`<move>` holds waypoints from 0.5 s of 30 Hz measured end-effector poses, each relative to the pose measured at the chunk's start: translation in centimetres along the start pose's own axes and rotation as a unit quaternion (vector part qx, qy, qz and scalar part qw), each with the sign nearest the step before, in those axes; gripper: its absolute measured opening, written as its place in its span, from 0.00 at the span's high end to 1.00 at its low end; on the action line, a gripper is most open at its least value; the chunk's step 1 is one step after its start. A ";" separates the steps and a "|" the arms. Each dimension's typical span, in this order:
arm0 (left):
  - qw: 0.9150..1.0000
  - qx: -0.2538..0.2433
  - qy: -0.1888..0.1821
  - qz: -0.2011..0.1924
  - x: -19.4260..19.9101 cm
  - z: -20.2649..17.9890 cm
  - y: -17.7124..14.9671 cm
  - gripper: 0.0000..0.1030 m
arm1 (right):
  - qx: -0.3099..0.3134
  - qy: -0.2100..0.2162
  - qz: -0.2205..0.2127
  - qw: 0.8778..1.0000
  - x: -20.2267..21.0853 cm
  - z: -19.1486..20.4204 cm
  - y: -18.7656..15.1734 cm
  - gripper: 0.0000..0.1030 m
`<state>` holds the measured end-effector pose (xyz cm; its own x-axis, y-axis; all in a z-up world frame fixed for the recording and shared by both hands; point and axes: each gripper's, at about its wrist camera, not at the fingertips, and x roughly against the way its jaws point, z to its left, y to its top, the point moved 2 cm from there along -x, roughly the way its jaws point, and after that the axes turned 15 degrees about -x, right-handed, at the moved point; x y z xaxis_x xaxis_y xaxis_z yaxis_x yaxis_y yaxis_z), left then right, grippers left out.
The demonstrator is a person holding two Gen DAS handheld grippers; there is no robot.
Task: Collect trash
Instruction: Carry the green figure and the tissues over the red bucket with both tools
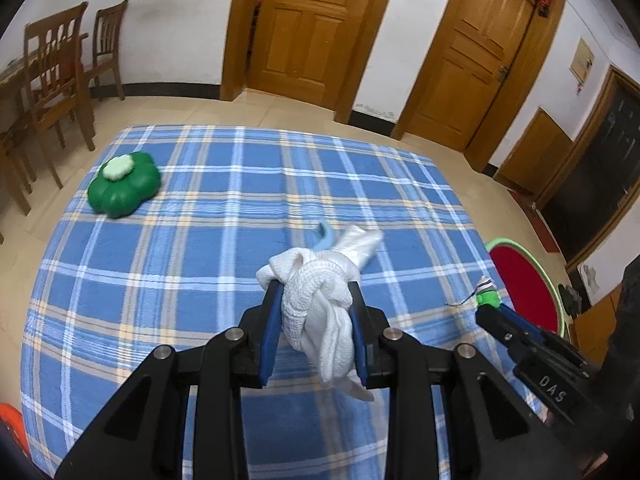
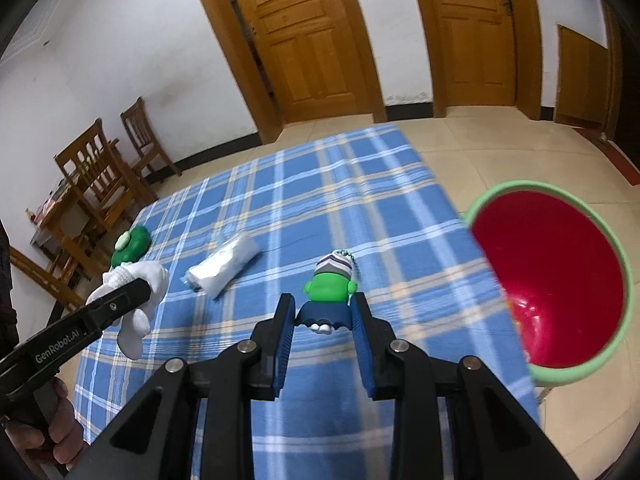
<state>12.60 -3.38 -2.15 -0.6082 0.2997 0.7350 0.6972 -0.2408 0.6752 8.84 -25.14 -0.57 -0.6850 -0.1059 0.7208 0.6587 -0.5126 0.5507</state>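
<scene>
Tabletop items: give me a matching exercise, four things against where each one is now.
Things:
1. white knotted cloth
2. green-headed figurine
3. green flower-shaped box
4. rolled clear plastic bag

Places:
A. lying loose on the checked cloth, mid-table
B. clamped in the right tool
C. resting near the table's far left corner
D. clamped in the left tool

Pairs: 1-D, 2-B, 3-C, 4-A
</scene>
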 end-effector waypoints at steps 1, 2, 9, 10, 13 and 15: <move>1.000 -0.006 -0.002 0.001 0.0 -0.6 0.2 0.70 | -0.003 -0.002 -0.004 1.000 0.3 -0.4 0.2 0.70; 1.000 -0.010 -0.004 0.001 0.0 -1.0 0.3 0.70 | -0.008 -0.004 -0.009 1.000 0.8 -1.1 0.4 0.70; 0.998 -0.052 -0.027 0.007 -0.4 -5.6 1.2 0.70 | -0.046 -0.012 -0.034 0.998 3.2 -5.3 1.6 0.70; 0.998 -0.057 -0.030 0.007 -0.5 -6.2 1.3 0.70 | -0.051 -0.014 -0.037 0.998 3.5 -5.9 1.7 0.70; 0.996 -0.076 -0.043 0.011 -0.9 -8.4 1.7 0.70 | -0.070 -0.023 -0.048 0.996 4.4 -8.0 2.2 0.70; 0.995 -0.087 -0.049 0.012 -1.2 -9.6 2.0 0.70 | -0.082 -0.028 -0.053 0.995 4.7 -9.3 2.5 0.70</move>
<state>11.07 -13.07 -1.04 -0.5459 0.3779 0.7478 0.6299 -0.4033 0.6637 4.35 -34.86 0.28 -0.7259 0.0015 0.6878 0.5218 -0.6502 0.5522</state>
